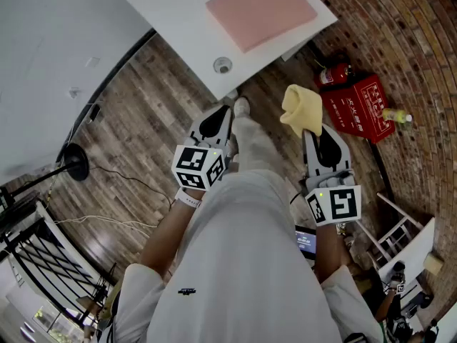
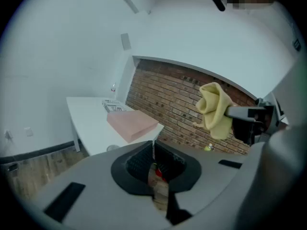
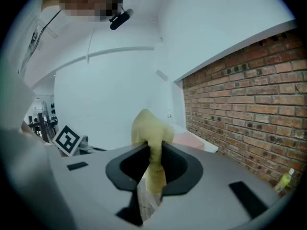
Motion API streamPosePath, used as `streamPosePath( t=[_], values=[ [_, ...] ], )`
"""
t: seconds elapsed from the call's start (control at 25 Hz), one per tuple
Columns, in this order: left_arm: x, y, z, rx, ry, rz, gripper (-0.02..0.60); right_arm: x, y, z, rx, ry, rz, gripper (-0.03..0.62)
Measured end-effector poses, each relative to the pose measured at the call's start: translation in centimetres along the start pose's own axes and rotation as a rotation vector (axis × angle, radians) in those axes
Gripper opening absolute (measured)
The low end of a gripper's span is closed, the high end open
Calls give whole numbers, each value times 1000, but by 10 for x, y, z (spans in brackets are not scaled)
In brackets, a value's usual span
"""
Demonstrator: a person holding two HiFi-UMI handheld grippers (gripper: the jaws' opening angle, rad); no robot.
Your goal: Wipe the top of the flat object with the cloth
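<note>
**Desk and flat object.** The white desk (image 1: pixel 171 20) stands ahead of you, well apart from both tongs, with wooden floor (image 1: pixel 143 120) between. The pink flat object (image 1: pixel 260 9) lies on the desk's near right part, close to the edge. Its top is bare, and nothing touches it.

**Tongs.** Your right tongs (image 3: pixel 152 153) are closed tight on the yellow cloth (image 1: pixel 303 109). Your left tongs (image 2: pixel 153 153) have their jaws drawn together on nothing. Both are held at about waist level, short of the desk, and point towards it.

**Cloth.** The cloth is pinched at its middle. A bunched fold stands out beyond the jaw tips and a shorter tail hangs below them. It is in the air, clear of the desk and the flat object.

**Step in hand.** By this layout you are at the approach: the cloth is secured and no wiping has begun.

**Next move.** Carry the right tongs forward over the pink top, then tip them down so that the bunched fold meets the surface before the jaw tips do. Keep the grip closed throughout. The flat object looks light and lies near the edge, so it may slide under a stroke. Press gently, or steady its rim with the left tongs.
</note>
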State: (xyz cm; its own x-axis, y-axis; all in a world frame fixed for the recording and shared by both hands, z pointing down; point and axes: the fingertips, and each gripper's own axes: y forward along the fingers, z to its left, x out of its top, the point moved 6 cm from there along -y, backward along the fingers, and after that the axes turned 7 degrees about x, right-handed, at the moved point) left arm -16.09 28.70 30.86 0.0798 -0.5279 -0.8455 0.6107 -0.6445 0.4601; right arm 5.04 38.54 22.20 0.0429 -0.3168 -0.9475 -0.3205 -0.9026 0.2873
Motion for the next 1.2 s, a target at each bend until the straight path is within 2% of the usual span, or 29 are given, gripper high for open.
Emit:
streamPosePath(
  t=[0.2,0.36,0.48,0.64,0.8,1.04,1.2],
  values=[
    [-34,-91,-19,-14,-107,15,24,-6,-45,57,49,-20,-1,74],
    [-42,-126,-38,-13,-163,-8,21,-8,-80,68,48,-28,4,74],
    [-36,-139,-53,-14,-136,-37,21,-10,-95,65,43,-20,9,74],
    [-21,-144,-75,-14,-49,-73,20,-3,-104,59,55,-19,-9,74],
    [-10,-142,-98,-28,-9,-97,20,3,-121,43,80,65,-73,78],
    [10,-129,-132,-27,13,-156,20,4,-141,-1,42,-16,-56,80],
    [9,-114,-154,-24,41,-140,20,5,-154,-27,35,-6,-75,80]
  ],
)
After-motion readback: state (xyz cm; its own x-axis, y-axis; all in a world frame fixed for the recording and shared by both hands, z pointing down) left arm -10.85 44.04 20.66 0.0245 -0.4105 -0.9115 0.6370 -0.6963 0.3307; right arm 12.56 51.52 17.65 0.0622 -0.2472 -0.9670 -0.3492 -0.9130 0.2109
